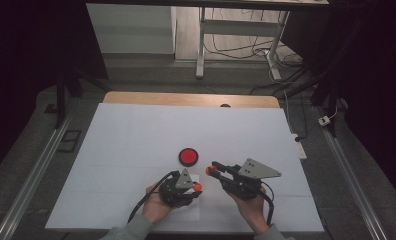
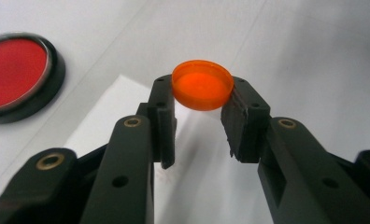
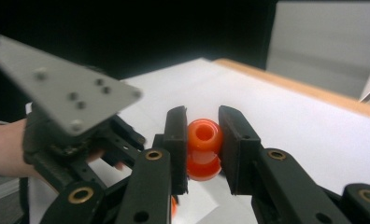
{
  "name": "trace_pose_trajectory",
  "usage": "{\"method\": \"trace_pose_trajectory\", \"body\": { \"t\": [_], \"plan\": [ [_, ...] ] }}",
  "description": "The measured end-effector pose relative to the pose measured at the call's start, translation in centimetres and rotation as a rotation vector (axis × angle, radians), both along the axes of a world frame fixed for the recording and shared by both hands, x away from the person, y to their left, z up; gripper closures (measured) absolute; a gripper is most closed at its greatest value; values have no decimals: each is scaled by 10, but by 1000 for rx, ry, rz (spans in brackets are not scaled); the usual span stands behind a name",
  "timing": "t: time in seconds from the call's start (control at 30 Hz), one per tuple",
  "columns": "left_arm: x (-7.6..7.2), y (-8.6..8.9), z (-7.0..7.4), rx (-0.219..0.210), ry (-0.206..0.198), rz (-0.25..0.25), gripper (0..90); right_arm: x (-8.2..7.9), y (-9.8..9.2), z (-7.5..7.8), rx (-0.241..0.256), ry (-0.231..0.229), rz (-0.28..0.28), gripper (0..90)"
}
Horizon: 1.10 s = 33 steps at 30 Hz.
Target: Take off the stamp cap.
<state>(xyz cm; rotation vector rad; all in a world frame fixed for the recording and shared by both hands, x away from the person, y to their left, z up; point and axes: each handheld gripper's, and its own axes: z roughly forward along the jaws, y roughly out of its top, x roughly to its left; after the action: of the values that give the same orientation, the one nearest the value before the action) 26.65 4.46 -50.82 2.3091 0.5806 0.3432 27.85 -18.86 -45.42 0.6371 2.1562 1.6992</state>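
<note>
My left gripper [image 2: 200, 100] is shut on a flat orange cap [image 2: 202, 84], pinched by its rim between the two black jaws. In the high view that left gripper [image 1: 198, 188] sits low at the table's near edge, the orange cap [image 1: 198, 187] at its tip. My right gripper [image 3: 202, 135] is shut on a small orange bottle [image 3: 204, 147] whose open round mouth faces the camera. From above, the right gripper [image 1: 211, 170] points left toward the left one, with the orange bottle [image 1: 210, 170] at its tip. The two tips are a short gap apart.
A red disc in a black ring [image 1: 188, 157] lies on the white table sheet [image 1: 136, 135] just beyond the grippers, also the red disc [image 2: 16, 74] at the upper left. A smaller white paper [image 2: 108, 107] lies under the left gripper. The wooden table edge [image 1: 191, 98] runs along the far side.
</note>
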Motion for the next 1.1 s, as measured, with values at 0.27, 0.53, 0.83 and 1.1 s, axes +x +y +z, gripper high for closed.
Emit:
{"method": "trace_pose_trajectory", "body": {
  "t": [0.27, 0.53, 0.83, 1.1],
  "plan": [
    [-1, 4, 6, -21, -14, 8, 657, 4, -3, -6, -2, 40, 14, 731],
    [1, 15, 11, -78, -18, 35, 655, 5, -2, -7, -2, 46, 18, 730],
    [2, 33, 18, -135, -14, 59, 655, 5, -4, -9, 0, 55, 22, 730],
    [-2, 52, 23, -165, -25, 84, 654, 6, -4, -12, -4, 60, 21, 729]
  ]
}}
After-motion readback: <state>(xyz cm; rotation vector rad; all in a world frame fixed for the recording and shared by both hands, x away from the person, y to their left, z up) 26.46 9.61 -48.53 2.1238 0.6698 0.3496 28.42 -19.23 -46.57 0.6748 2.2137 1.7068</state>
